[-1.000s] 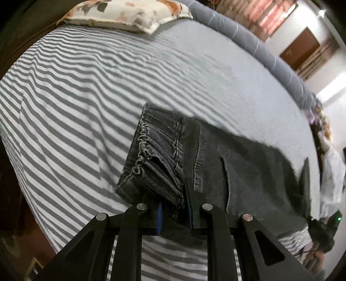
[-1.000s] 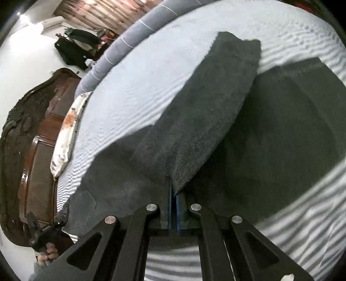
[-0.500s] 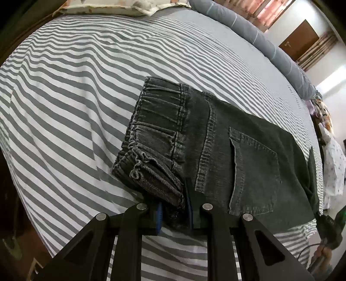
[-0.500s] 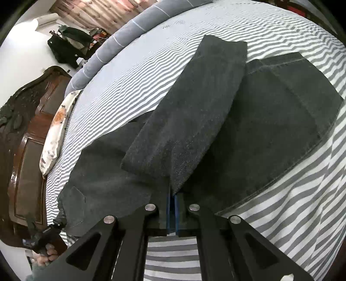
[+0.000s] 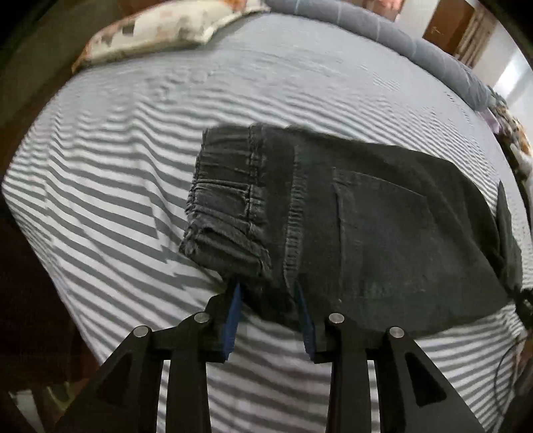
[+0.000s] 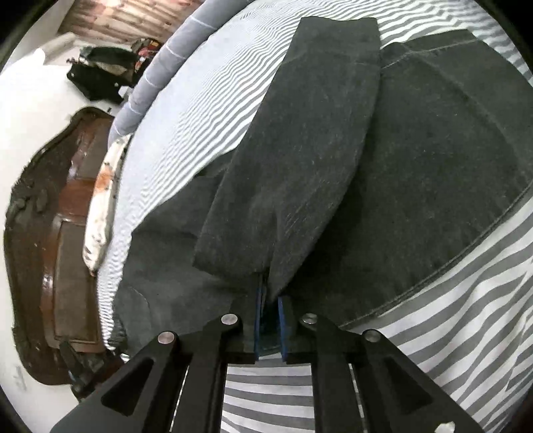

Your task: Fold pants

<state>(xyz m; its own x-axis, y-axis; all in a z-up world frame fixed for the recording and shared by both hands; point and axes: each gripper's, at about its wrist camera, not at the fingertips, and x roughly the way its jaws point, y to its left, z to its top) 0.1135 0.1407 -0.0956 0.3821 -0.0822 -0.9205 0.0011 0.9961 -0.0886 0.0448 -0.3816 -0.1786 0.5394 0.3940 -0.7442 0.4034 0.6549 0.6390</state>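
Note:
Dark grey pants (image 5: pixel 383 233) lie on a striped bed. In the left wrist view the elastic waistband (image 5: pixel 230 206) is at the left, a back pocket to its right. My left gripper (image 5: pixel 269 316) stands open at the near waistband corner, fabric between its blue pads without being pinched. In the right wrist view the pants (image 6: pixel 433 166) lie flat with a leg end (image 6: pixel 299 150) folded over them. My right gripper (image 6: pixel 269 316) has its jaws slightly apart, the leg's near corner loose between them.
The grey and white striped sheet (image 5: pixel 116 200) covers the bed. A patterned pillow (image 5: pixel 160 30) and a grey bolster (image 5: pixel 399 36) lie at the far edge. A dark wooden headboard (image 6: pixel 50 249) stands at the left of the right wrist view.
Both grippers have opened. The left one was shut on the waistband corner and now stands wide. The right one has let go of the leg end, which rests on the pants.

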